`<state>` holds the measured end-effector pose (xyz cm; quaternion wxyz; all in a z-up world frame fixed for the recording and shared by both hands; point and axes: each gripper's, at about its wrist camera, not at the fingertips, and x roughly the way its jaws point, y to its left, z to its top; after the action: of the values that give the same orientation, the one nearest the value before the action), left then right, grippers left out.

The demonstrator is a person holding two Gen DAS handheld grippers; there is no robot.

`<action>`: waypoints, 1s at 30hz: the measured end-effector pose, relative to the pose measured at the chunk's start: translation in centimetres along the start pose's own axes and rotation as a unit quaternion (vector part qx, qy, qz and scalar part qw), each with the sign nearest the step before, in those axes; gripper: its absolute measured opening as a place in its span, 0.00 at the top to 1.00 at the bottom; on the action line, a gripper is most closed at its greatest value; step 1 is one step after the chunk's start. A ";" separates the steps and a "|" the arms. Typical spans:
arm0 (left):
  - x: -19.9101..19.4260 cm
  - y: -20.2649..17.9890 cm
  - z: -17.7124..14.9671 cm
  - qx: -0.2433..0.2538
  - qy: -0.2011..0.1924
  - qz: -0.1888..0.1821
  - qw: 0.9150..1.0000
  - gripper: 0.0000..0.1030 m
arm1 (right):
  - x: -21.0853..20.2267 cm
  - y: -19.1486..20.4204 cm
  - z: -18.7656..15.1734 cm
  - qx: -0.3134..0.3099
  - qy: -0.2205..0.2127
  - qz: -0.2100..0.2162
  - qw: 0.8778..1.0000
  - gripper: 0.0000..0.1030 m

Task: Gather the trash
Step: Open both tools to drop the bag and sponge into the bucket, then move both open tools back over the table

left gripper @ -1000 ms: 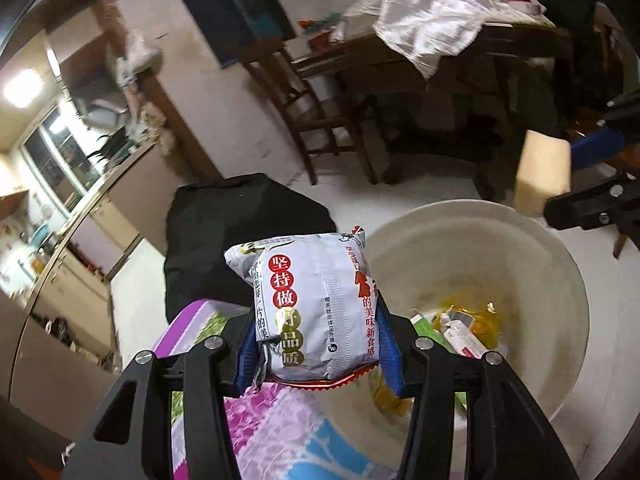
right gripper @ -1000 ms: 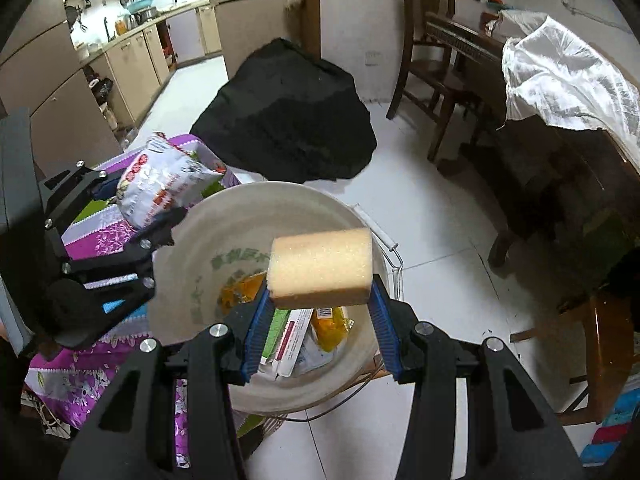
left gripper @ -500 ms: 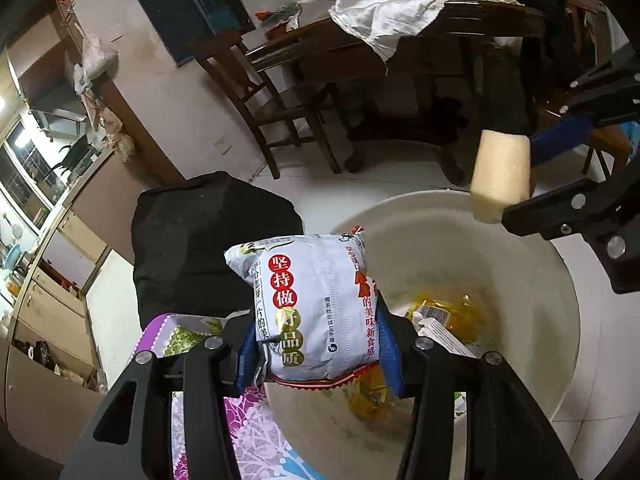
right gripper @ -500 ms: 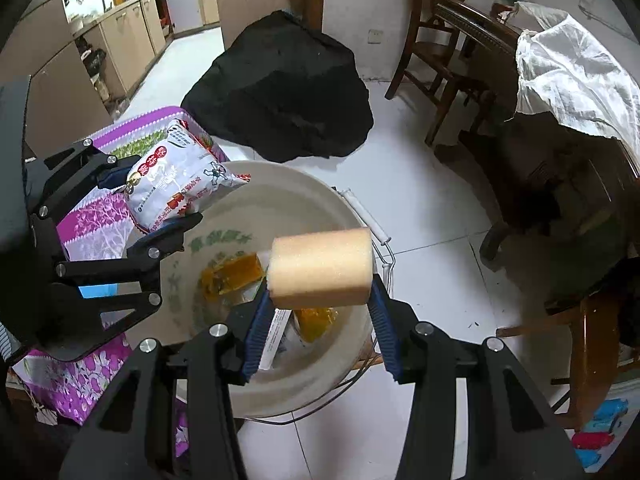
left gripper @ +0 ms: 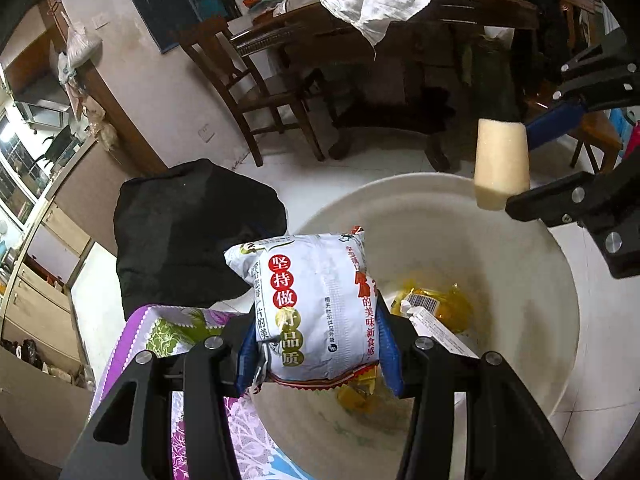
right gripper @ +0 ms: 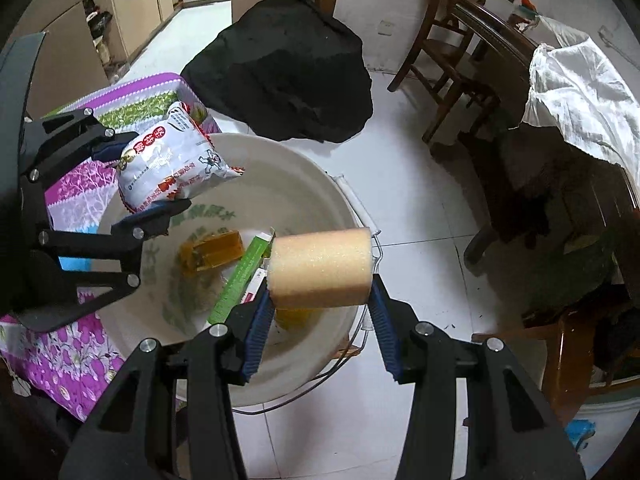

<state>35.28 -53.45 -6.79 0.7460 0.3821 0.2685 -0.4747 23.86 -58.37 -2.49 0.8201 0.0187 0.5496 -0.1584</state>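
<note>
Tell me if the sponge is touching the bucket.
Apart. The right wrist view shows the sponge clamped in the right gripper, above the bucket opening.

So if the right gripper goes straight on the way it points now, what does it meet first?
Probably the trash in the pale bucket: the right gripper, shut on the sponge, points down into it. Depth is unclear.

The left gripper point(left gripper: 318, 344) and right gripper point(right gripper: 318, 314) are each showing matte black angular linkage arms studded with round silver screws. Their fingers point(right gripper: 256, 330) are wearing ribbed blue pads, seemingly rubber. Nothing of the person's clothing is showing.
</note>
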 end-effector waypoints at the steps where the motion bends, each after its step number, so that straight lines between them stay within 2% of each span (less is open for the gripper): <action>1: 0.2 0.0 -0.1 0.001 0.001 0.000 1.000 0.51 | 0.1 -0.1 0.0 -0.002 0.001 0.001 1.000 0.56; 11: 0.8 0.4 -0.4 -0.002 0.007 -0.001 1.000 0.50 | 0.5 0.6 1.1 -0.021 -0.003 -0.001 1.000 0.55; 14: 0.9 0.4 -0.3 -0.002 0.006 0.006 1.000 0.46 | 0.5 0.7 1.2 -0.028 -0.011 -0.013 0.999 0.32; 30: 0.3 0.0 -0.6 -0.003 -0.007 0.019 1.000 0.45 | 0.5 0.4 0.3 -0.019 -0.021 -0.018 0.999 0.32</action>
<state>35.37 -53.06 -7.37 0.7581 0.3818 0.2575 -0.4618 24.38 -58.12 -2.87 0.8287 -0.0102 0.5353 -0.1630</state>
